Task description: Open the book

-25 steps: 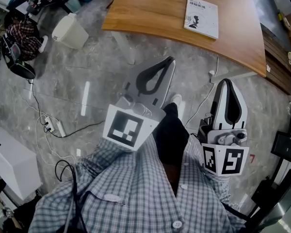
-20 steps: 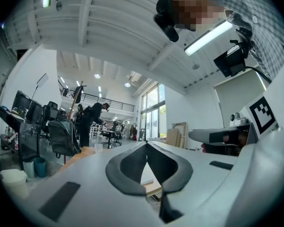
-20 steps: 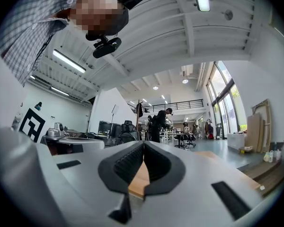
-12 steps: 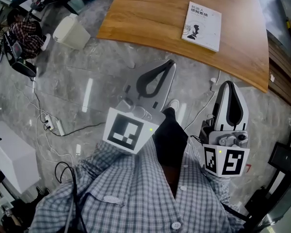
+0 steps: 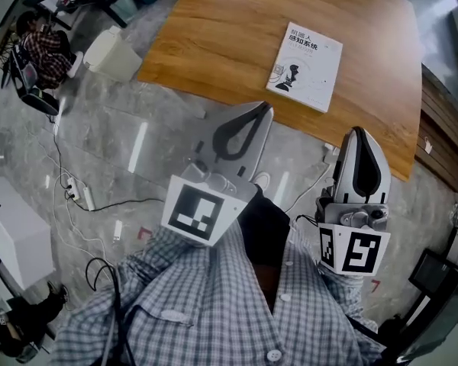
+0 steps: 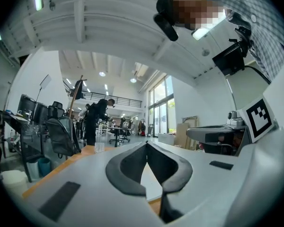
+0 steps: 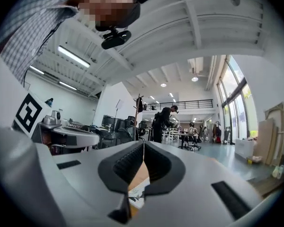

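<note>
A closed white book with a dark figure on its cover lies flat on the wooden table, near the front edge. My left gripper is shut and empty, its tips just short of the table edge, below and left of the book. My right gripper is also shut and empty, over the table's front edge to the lower right of the book. In the left gripper view the jaws meet, with a slice of the book showing through the gap. The right gripper view shows its closed jaws and the book beyond.
A white bin stands on the grey floor left of the table. Cables and a power strip lie at the left, beside a white box. A person in a plaid shirt sits at the far left. Dark equipment stands at the lower right.
Both grippers have moved forward towards the table. The table and book now sit lower and closer in the head view. Both stay shut.
</note>
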`<action>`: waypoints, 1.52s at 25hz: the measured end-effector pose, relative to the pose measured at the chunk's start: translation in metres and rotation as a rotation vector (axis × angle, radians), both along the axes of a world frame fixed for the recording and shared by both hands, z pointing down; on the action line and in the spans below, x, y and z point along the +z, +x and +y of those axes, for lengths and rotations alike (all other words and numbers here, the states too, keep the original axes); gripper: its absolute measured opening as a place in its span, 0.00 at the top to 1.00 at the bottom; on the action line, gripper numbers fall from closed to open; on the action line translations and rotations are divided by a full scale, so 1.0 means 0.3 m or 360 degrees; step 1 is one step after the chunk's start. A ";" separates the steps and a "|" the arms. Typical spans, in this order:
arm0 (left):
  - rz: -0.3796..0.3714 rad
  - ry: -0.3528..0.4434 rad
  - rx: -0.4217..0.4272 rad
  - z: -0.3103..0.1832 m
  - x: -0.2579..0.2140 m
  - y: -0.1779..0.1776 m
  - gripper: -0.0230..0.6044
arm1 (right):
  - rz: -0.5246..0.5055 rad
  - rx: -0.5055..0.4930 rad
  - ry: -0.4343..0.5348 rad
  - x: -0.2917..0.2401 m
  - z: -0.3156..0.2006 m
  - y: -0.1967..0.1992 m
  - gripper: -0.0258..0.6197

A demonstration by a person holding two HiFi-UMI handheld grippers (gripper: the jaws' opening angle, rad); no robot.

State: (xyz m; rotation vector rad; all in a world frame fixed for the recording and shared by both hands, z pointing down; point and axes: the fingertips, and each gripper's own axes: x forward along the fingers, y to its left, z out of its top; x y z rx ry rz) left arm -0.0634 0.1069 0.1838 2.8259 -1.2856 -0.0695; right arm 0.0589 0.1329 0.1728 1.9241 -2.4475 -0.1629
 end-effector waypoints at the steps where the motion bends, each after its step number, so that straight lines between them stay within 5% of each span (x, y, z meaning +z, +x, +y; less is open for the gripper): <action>1: -0.0003 0.0002 -0.0011 -0.019 -0.001 0.016 0.95 | 0.0034 -0.0029 0.0011 -0.002 -0.022 0.004 0.93; 9: -0.0049 0.0030 -0.0087 -0.119 -0.001 0.103 0.95 | 0.0070 -0.0135 0.0013 0.017 -0.107 0.078 0.93; 23: -0.0112 -0.0048 -0.0050 -0.221 0.056 0.175 0.95 | -0.0161 0.0080 -0.0122 0.108 -0.166 0.280 0.93; 38: -0.0078 -0.0141 0.0089 -0.575 0.134 0.212 0.95 | -0.0215 0.0185 -0.0219 0.162 -0.495 0.266 0.93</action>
